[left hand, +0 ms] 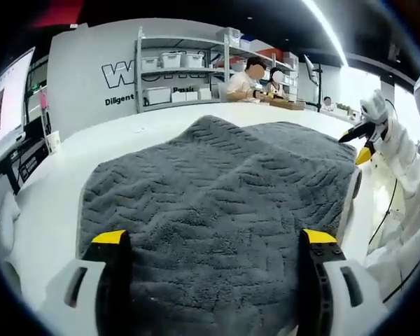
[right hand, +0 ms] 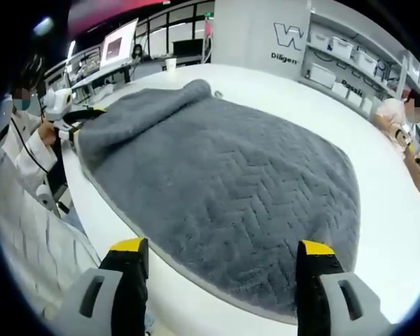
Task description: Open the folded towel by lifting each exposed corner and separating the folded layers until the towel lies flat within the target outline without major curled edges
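Lying spread across the white table (left hand: 56, 182), the grey towel (left hand: 224, 210) shows a herringbone weave; its near edge reaches between the yellow-tipped jaws of the left gripper (left hand: 213, 241), which stand wide apart and hold nothing; whether they touch the pile cannot be told. Metal shelving (left hand: 182, 66) behind the table carries white storage bins (left hand: 171, 59); their contents cannot be told. In the right gripper view the towel (right hand: 231, 189) covers the table (right hand: 280, 91), one end bunched into a raised fold; the right gripper (right hand: 224, 255) hangs at the table edge, jaws wide apart, clamping nothing; the other gripper (right hand: 84, 112) sits at the towel's far bunched corner.
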A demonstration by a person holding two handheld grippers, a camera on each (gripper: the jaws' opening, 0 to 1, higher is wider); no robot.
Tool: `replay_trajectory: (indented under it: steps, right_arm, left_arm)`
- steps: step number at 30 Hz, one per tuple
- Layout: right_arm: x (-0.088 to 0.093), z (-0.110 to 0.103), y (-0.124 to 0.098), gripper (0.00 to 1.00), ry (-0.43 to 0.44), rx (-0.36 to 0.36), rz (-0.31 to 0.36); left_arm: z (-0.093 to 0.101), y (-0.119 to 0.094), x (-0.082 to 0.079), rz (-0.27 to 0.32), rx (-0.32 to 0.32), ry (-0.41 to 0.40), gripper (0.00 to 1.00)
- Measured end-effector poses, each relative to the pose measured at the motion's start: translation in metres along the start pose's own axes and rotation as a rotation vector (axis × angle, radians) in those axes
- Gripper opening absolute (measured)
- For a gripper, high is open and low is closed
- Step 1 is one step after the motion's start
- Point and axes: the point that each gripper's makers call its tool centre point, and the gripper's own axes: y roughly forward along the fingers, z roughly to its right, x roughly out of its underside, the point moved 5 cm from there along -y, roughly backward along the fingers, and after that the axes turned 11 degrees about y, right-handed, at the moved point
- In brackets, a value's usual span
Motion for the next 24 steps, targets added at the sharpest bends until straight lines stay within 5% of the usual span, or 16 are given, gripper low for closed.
replay_trajectory:
  steps: [24]
  right_arm:
    - [0.002,0.0,-0.001,0.84,-0.004,0.002,-0.005]
  left_arm:
    - [-0.022,-0.009,0.009,-0.026,0.008,0.011,0.99]
